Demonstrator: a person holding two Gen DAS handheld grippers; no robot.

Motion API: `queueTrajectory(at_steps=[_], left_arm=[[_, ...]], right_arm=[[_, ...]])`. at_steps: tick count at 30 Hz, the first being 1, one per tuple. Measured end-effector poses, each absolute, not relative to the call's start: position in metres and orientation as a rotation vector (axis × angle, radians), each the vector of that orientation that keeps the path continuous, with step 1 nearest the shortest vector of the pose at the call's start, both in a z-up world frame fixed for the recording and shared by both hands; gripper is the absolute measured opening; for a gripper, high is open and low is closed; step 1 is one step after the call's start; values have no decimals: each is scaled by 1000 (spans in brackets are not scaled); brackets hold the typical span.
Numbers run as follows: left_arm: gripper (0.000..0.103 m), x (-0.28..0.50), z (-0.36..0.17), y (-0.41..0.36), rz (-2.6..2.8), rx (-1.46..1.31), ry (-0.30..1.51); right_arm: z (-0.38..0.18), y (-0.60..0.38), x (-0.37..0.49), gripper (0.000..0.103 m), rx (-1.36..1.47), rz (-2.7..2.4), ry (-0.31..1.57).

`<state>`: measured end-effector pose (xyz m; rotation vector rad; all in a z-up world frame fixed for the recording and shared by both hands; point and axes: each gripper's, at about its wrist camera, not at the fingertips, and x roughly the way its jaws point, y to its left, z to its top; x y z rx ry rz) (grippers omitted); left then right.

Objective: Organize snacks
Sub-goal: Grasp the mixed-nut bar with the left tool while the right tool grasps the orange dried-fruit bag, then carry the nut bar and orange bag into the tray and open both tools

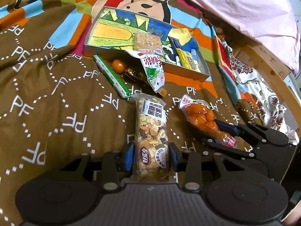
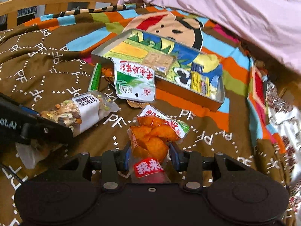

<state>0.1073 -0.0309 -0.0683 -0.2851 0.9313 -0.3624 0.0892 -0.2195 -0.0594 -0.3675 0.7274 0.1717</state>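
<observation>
The left gripper (image 1: 152, 155) squeezes a clear nut bar pack (image 1: 151, 131). The right gripper (image 2: 149, 157) squeezes an orange snack bag (image 2: 153, 141). The shallow metal tray's (image 1: 186, 71) near edge is at twelve o'clock, with bare brown blanket (image 1: 56, 103) between.

- A bedroom in a home, seen from just above a bed.
- A brown bedspread (image 1: 56, 98) printed with white "PF" letters, dotted rings and a bright cartoon figure covers most of both views.
- A pale pink duvet (image 1: 235, 5) lies bunched at 1 o'clock.
- A light wooden bed rail (image 2: 56, 0) with slats runs along at 10 o'clock in the right wrist view; more wooden frame (image 1: 270, 69) shows at 3 o'clock in the left wrist view.
- A flowered fabric (image 1: 250, 79) hangs at the bed's edge at 3 o'clock.
- Packaged snacks and a shallow picture-lined box (image 1: 105, 50) rest on the bedspread, a household clutter.
</observation>
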Motion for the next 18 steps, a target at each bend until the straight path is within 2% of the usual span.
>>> queueTrajectory(at_steps=[6, 18], left_arm=[[42, 98, -58, -22, -367, -340, 872], [42, 118, -8, -12, -299, -281, 602]], right_arm=[[-48, -215, 75, 42, -402, 171, 644], [-12, -215, 88, 42, -346, 182, 429]])
